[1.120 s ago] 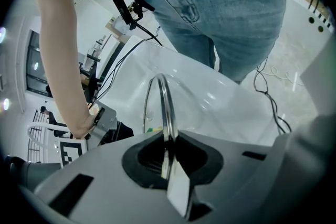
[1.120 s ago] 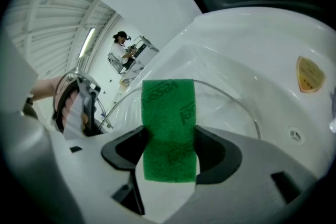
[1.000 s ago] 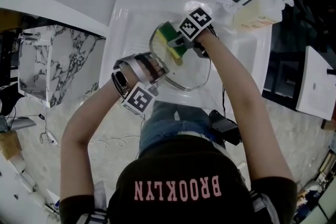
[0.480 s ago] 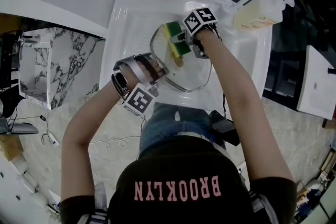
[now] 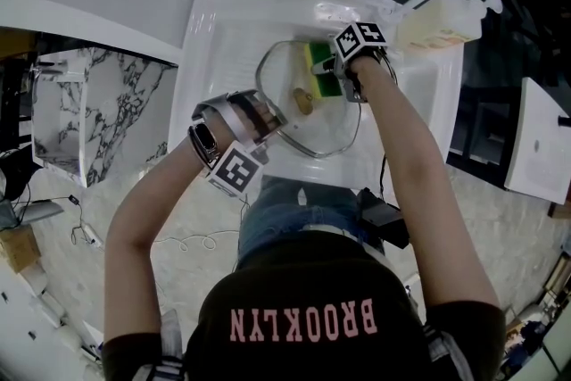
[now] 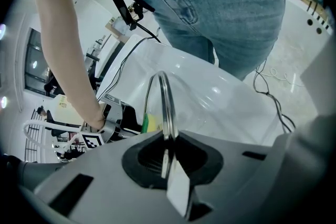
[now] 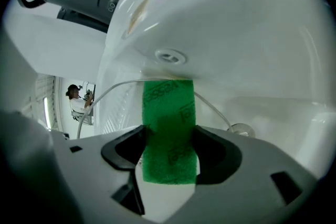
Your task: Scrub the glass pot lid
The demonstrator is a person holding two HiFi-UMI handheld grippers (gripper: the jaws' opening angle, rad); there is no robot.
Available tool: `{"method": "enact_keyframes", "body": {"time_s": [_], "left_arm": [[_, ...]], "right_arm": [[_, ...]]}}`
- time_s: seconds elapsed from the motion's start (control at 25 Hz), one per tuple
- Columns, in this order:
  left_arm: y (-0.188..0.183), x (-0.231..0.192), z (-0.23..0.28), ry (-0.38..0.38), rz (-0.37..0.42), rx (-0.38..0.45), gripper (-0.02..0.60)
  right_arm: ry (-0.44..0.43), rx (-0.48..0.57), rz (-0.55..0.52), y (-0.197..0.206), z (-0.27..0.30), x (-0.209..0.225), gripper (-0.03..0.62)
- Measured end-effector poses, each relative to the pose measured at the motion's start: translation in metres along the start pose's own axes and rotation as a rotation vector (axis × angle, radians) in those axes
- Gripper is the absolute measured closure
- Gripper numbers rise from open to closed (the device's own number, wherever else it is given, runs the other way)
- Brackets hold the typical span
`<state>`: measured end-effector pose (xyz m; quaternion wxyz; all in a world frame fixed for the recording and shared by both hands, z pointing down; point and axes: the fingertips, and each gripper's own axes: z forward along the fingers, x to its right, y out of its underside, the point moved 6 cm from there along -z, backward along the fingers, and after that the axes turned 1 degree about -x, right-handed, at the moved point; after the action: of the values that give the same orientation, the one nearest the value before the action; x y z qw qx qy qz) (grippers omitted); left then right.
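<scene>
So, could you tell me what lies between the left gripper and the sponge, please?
In the head view, only the glass lid with its tan knob lies between left gripper and sponge.

BROOKLYN, pink letters, upside down on dark shirt (image 5: 302,321); print on green sponge (image 7: 169,128) illegible.

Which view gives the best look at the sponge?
Right gripper view: the sponge fills the centre, its green face clamped between the jaws. Head view shows it small, green and yellow, against the glass lid. Left gripper view shows only a yellow-green sliver past the lid's rim.
</scene>
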<state>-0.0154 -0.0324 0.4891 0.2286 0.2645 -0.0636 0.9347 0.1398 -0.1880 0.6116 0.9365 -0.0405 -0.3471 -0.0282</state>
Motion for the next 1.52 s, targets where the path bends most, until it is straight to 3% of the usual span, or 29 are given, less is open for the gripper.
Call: {"method": "enact_keyframes", "body": {"time_s": [0.08,0.28,0.44,0.52,0.68,0.84,0.96,1.2,1.52], "left_arm": [[0.0,-0.001,0.001,0.005,0.001,0.002,0.549],[-0.008,-0.002,-0.001,-0.01,-0.114,0.075,0.549],[-0.007,-0.003,-0.001,-0.016,-0.097,0.068,0.549],[-0.003,0.0,0.0,0.001,-0.05,0.04,0.549],[0.0,0.004,0.003,0.02,-0.004,0.014,0.549],[-0.002,0.005,0.005,0.026,-0.003,0.013,0.549],[-0.001,0.005,0.008,0.027,0.031,-0.009,0.549],[-0.001,0.004,0.009,0.037,0.024,-0.014,0.549],[-0.003,0.004,0.01,0.059,0.007,-0.002,0.549]], "right_arm": [[0.031,-0.025,-0.018,0.004,-0.001,0.006,0.321],[0.132,-0.098,-0.107,0.022,-0.006,0.026,0.321],[0.154,-0.08,-0.118,0.04,-0.014,0.039,0.321],[0.153,-0.047,-0.123,0.049,-0.019,0.043,0.321],[0.126,0.06,-0.144,0.06,-0.039,0.04,0.321],[0.116,0.18,-0.25,0.073,-0.063,0.023,0.321],[0.13,0.329,-0.316,0.08,-0.084,0.007,0.321],[0.132,0.588,-0.405,0.097,-0.117,-0.028,0.321],[0.25,0.834,-0.374,0.129,-0.136,-0.059,0.321]]}}
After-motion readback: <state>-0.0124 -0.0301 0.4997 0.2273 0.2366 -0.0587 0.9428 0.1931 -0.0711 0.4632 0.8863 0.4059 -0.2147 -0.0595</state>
